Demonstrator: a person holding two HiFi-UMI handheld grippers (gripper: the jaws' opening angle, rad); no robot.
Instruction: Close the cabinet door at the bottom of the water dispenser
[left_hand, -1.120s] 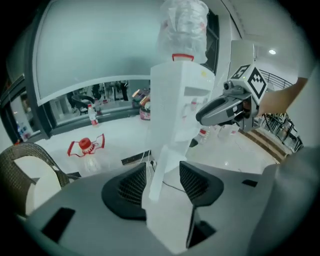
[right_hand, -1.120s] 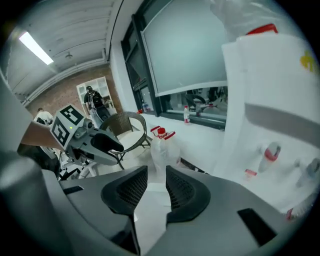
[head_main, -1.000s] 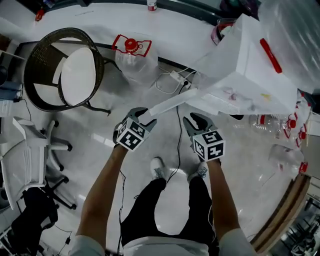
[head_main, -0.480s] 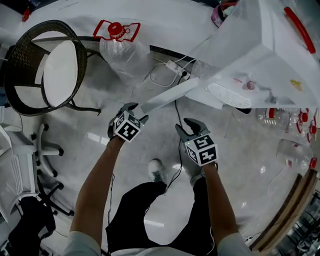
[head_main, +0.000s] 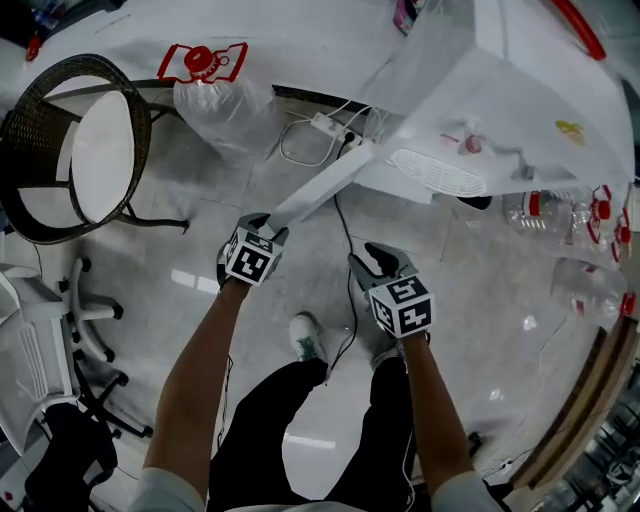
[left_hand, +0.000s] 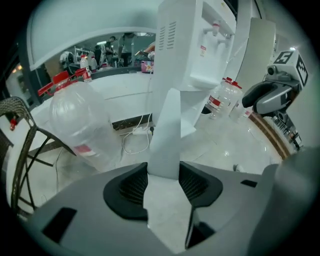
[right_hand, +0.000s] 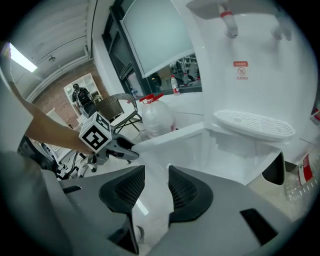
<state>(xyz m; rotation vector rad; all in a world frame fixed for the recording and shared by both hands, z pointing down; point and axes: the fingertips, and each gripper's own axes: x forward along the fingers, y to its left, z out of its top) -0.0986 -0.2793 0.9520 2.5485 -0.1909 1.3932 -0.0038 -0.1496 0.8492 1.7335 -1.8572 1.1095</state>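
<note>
**Operator:** State of the left gripper (left_hand: 164, 180)?

**Inspector:** Its jaws have just been closing and now pinch the free edge of the cabinet door (left_hand: 167, 125). The white panel fills the gap, and both ribbed pads (left_hand: 131, 187) bear on its faces.

**Operator:** How does the door run from those jaws?

**Inspector:** It runs straight ahead out of the gap, away toward the water dispenser (head_main: 520, 110), and joins the lower body there. The door stands swung wide open.

**Operator:** State of the right gripper (right_hand: 156, 187)?

**Inspector:** Its jaws have just been opening and now stand spread. Nothing sits between the pads.

**Operator:** Where is the door relative to the right jaws?

**Inspector:** It lies ahead and to their left, apart from them. In the right gripper view the panel runs from the left gripper to the open cabinet (right_hand: 225, 155). The cabinet's white interior lies ahead and to the right of the jaws, below the drip tray (right_hand: 252, 125).
</note>
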